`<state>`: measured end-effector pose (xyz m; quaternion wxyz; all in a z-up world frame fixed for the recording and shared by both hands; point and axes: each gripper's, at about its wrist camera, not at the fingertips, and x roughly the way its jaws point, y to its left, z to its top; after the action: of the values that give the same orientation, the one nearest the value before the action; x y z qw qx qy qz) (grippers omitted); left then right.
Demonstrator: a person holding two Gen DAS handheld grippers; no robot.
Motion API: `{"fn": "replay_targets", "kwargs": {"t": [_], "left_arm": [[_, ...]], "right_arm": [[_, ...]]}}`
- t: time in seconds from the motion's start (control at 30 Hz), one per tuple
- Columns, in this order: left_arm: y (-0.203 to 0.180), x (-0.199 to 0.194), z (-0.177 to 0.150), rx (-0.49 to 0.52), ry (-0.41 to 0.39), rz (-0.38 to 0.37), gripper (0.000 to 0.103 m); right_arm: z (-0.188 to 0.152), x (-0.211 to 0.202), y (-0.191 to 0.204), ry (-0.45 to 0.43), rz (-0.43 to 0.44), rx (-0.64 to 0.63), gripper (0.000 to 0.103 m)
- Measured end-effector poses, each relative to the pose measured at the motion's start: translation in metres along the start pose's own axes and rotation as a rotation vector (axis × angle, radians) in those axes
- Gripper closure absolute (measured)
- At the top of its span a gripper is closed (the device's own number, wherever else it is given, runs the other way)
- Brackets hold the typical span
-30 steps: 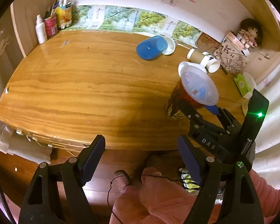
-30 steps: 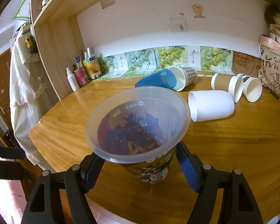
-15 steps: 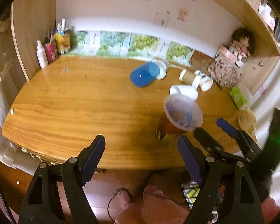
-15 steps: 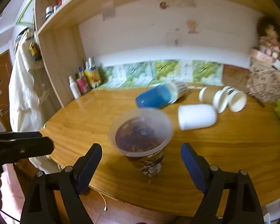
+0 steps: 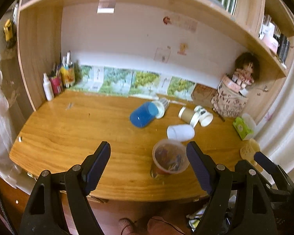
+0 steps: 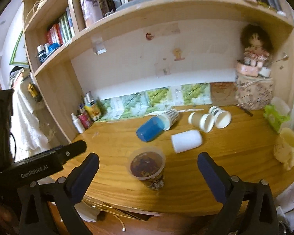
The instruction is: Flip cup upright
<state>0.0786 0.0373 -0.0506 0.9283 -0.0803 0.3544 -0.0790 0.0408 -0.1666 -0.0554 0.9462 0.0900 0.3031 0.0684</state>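
fingers [image 6: 89,173] of both grippers wide apart, empty; printed cup [image 6: 148,168] upright on desk [image 6: 215,146], its print blurred

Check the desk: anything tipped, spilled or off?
Several cups lie on their sides behind the upright printed cup: the blue cup, the white cup, a patterned cup and a few paper cups. No spill visible. Both the left hand-held gripper and the right hand-held gripper are open, holding nothing.
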Motion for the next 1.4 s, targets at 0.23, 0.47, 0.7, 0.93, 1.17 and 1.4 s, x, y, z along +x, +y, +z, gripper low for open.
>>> {"fn": "replay_targets", "kwargs": {"t": [0.23,0.47,0.7,0.93,1.17,1.4], "left_arm": [[-0.017,-0.028,0.009,0.030,-0.123,0.041,0.020],[-0.033,-0.043,0.009,0.094,-0.221,0.071,0.020],[-0.043,-0.053,0.008,0.131,-0.281,0.151,0.004],[-0.049,-0.057,0.006,0.145,-0.317,0.188,0.002],[-0.054,-0.055,0.006,0.152,-0.328,0.196,0.002],[-0.061,-0.052,0.008,0.161,-0.334,0.186,0.002]], "right_arm": [[0.011,-0.024,0.000,-0.055,-0.066,0.018,0.001],[0.012,-0.038,0.000,-0.106,-0.090,0.003,0.001],[0.011,-0.046,0.000,-0.150,-0.092,-0.002,0.001],[0.012,-0.048,-0.006,-0.169,-0.092,0.017,0.001],[0.013,-0.052,-0.009,-0.199,-0.079,0.015,0.001],[0.015,-0.054,-0.014,-0.213,-0.084,0.020,0.001]]}}
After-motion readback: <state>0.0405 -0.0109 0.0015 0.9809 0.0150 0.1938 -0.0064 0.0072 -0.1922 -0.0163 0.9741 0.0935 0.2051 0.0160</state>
